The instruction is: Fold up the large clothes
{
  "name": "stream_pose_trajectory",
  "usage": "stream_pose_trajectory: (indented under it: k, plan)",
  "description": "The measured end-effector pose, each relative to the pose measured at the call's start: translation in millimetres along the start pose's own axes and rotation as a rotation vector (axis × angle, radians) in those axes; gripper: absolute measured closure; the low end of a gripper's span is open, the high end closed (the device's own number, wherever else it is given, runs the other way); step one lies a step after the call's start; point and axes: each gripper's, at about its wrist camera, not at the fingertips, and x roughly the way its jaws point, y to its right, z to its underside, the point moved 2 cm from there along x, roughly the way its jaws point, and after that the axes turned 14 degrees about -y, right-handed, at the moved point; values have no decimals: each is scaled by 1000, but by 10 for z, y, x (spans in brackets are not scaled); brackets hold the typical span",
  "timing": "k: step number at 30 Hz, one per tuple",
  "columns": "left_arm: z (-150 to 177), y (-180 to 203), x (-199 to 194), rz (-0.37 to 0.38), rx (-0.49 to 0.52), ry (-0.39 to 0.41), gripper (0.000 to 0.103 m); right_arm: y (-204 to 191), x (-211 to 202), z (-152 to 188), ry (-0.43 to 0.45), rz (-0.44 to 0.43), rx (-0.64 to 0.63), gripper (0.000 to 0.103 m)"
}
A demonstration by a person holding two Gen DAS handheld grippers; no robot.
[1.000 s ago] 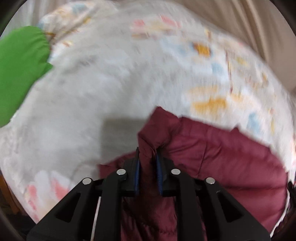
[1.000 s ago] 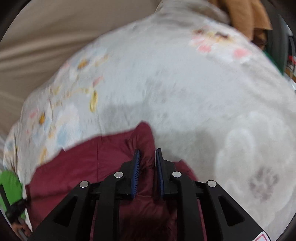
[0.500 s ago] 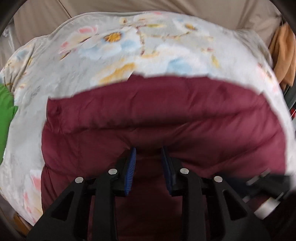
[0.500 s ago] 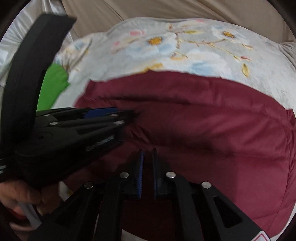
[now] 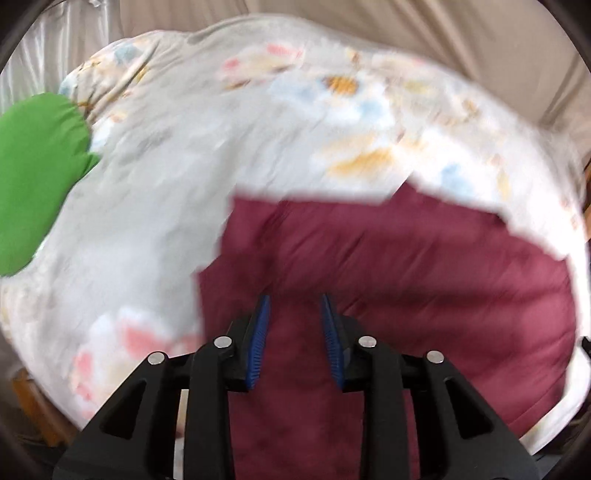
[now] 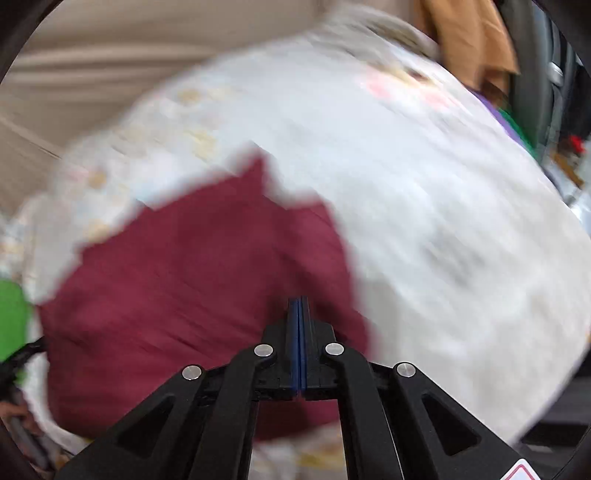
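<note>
A quilted maroon garment [image 5: 406,277] lies folded on a floral bedspread [image 5: 184,166]. In the left wrist view my left gripper [image 5: 295,297] hovers over the garment's near left part. Its jaws are opening, and the blue pads [image 5: 260,332] stand apart without pressing any cloth. The right wrist view shows the same garment [image 6: 184,277] from its right side. My right gripper [image 6: 299,299] is over the garment's right edge, pads tight together with nothing between them. Both views are motion-blurred.
A green cloth [image 5: 33,166] lies at the bedspread's left edge. An orange garment [image 6: 469,37] hangs at the far right. Beige curtain [image 5: 443,33] backs the bed. Part of the other gripper and a hand [image 6: 14,369] show at the right wrist view's left edge.
A second ago each gripper pinched a raised fold of the maroon garment. Both have let go: the left jaws widened, the right closed empty. The grippers, side by side half a second ago, swung apart.
</note>
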Motion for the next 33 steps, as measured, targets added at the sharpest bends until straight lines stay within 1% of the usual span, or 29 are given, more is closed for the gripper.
stream_pose_trajectory:
  k: [2,3,5,7,9,10,11,12,13,14,17,19,20,22,23,24,26,27,28,29,30,31,33]
  plan:
    - [-172,212,12,13,27,13,69,-533,133,-203,-6,-68,-126,102]
    - [-266,352,72,15,45,7,68,-734,221,-305,-15,-88,-177,102]
    - [-354,574,244,19,80,-20,67,-1168,460,-411,-45,-124,-275,102]
    - [-417,720,450,14,92,-62,67,-1527,667,-396,-82,-135,-349,102]
    - [-426,830,614,-30,100,-63,64,-1762,913,-397,-114,-129,-416,102]
    - [-444,855,677,-54,111,-56,63,-1790,980,-341,-116,-113,-437,102]
    - [-454,868,735,-73,117,-51,60,-1756,1025,-341,-114,-101,-432,103]
    - [-440,871,762,-82,118,-52,56,-1670,1068,-418,-112,-85,-403,103]
    - [-436,852,790,-84,119,-55,54,-1571,1083,-442,-104,-76,-378,103]
    - [-453,838,824,-83,118,-56,51,-1397,1126,-536,-91,-66,-325,103]
    - [-446,817,879,-76,125,-63,49,-761,1140,-686,-59,-61,-144,103]
    - [-456,831,912,-76,128,-63,49,-554,1138,-736,-56,-49,-86,103]
    - [-457,840,928,-79,128,-62,49,-497,1149,-753,-60,-48,-66,103]
    - [-449,862,940,-93,129,-58,49,-505,1093,-754,-62,-18,-65,103]
    - [-443,868,947,-99,130,-56,49,-531,1001,-743,-46,0,-59,103]
    - [-437,872,955,-105,132,-53,49,-544,908,-724,-25,-3,-48,103]
    - [-433,872,958,-109,137,-48,49,-464,738,-687,14,-9,-20,103]
    - [-428,876,961,-113,140,-44,49,-390,738,-668,13,6,-13,103]
    - [-423,881,962,-116,141,-39,49,-308,788,-649,-7,22,-8,103]
    - [-421,886,963,-117,141,-34,48,-199,911,-629,-50,12,-6,103]
    - [-425,887,962,-116,141,-32,48,-148,975,-608,-71,-13,-8,103]
    - [-430,882,959,-111,140,-31,48,-126,997,-621,-82,-20,-13,103]
    - [-444,830,923,-87,135,-42,48,-174,879,-664,-86,24,2,103]
